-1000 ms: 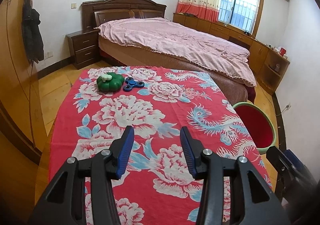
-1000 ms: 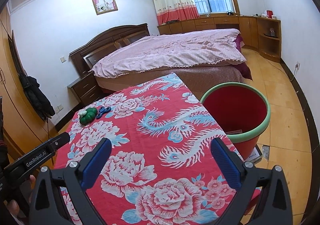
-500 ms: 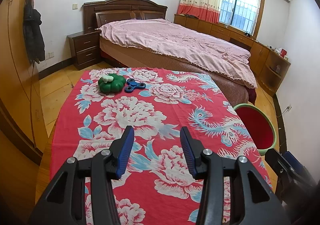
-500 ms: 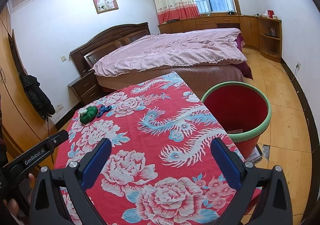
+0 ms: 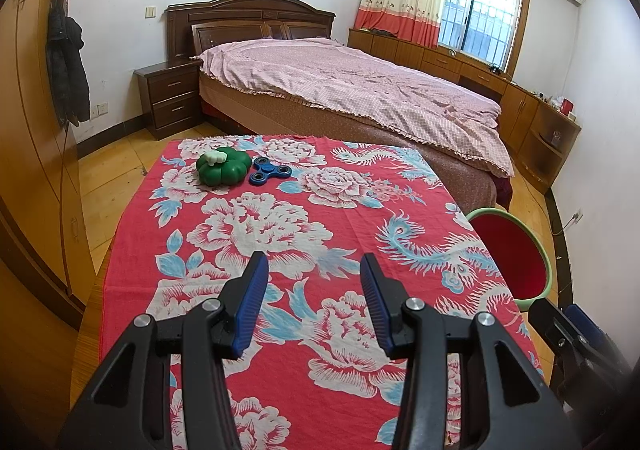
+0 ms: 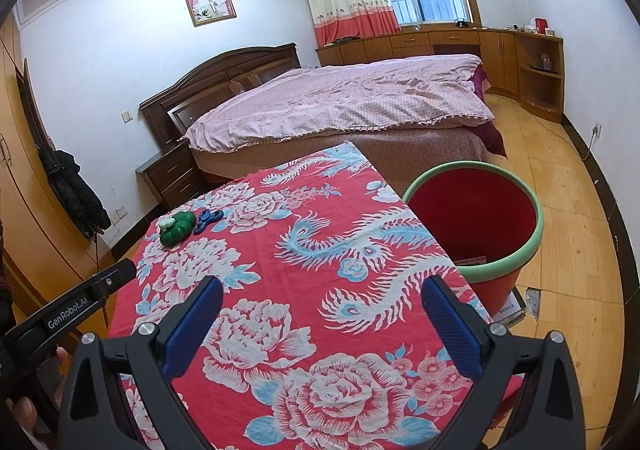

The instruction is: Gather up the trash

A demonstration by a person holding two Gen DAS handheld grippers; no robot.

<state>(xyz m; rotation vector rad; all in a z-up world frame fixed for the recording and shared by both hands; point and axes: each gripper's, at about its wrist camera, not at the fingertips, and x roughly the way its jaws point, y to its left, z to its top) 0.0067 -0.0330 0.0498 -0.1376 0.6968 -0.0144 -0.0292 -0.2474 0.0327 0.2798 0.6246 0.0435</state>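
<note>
A green pumpkin-shaped toy with a white stem and a blue fidget spinner lie side by side at the far left of the table, on a red floral cloth. A red bin with a green rim stands on the floor by the table's right edge. My left gripper is open and empty above the near part of the table. My right gripper is wide open and empty, near the bin.
A bed with a pink cover stands just beyond the table's far edge. A nightstand is at its left. Wooden wardrobes line the left side. Low cabinets run under the window.
The left gripper has shifted slightly, so the toy and spinner sit a little lower and to the right in its view. The right gripper has barely moved. Both stay open.
</note>
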